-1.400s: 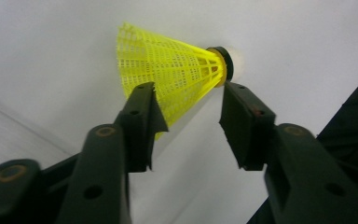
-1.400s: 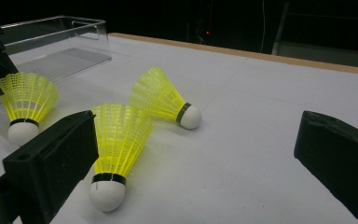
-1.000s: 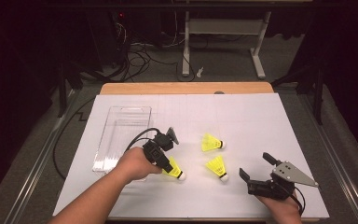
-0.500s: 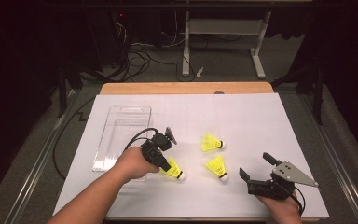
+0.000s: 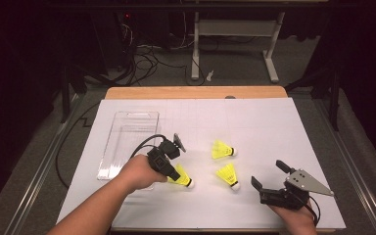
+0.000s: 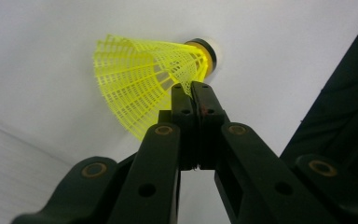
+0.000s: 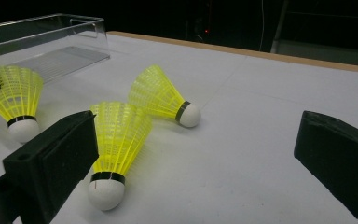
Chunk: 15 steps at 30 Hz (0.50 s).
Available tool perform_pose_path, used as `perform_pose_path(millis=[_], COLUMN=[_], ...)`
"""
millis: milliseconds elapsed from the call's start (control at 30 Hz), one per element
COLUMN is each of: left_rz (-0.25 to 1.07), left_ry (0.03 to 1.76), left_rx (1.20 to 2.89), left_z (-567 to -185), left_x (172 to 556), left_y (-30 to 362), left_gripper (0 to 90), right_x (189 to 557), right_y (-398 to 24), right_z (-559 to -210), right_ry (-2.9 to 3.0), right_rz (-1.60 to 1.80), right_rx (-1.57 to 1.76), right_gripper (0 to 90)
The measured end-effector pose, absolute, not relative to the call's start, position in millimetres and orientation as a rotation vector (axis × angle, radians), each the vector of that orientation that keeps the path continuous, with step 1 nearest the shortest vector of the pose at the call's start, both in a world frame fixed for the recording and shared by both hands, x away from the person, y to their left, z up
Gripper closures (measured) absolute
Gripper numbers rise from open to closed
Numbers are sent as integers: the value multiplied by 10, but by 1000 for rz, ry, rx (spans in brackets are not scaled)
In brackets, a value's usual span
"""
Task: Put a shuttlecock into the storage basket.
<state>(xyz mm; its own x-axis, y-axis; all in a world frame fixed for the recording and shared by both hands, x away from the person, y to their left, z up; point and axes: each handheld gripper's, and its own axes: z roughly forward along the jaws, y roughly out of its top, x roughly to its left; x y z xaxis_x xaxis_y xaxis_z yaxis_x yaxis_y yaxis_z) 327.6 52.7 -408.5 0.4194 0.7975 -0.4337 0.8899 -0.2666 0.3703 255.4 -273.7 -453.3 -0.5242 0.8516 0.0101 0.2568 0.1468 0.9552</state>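
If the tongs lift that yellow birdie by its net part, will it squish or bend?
Probably a bit: the shuttlecock's skirt is thin open mesh, pinched at its edge by the left tongs. It looks very light, so should lift easily. Nudged, it would likely roll in a curve.

The yellow mesh-skirted plastic shuttlecock with a white cork tip [image 5: 182, 176] lies on its side on my white table sheet — my left gripper [image 6: 191, 95] pinches its skirt edge, cork pointing away from me, just beside the clear tray.
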Motion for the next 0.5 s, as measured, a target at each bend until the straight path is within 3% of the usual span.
perform_pose_path(millis=[500], left_rz=[-184], left_ry=[1413], left_rx=[2104], left_z=[-3925], left_x=[3248], left_y=[500], left_gripper=[891], right_x=[2551], right_y=[-2737], right_z=[-4532], right_ry=[1873], right_rz=[1392], right_rx=[1057], right_gripper=[2])
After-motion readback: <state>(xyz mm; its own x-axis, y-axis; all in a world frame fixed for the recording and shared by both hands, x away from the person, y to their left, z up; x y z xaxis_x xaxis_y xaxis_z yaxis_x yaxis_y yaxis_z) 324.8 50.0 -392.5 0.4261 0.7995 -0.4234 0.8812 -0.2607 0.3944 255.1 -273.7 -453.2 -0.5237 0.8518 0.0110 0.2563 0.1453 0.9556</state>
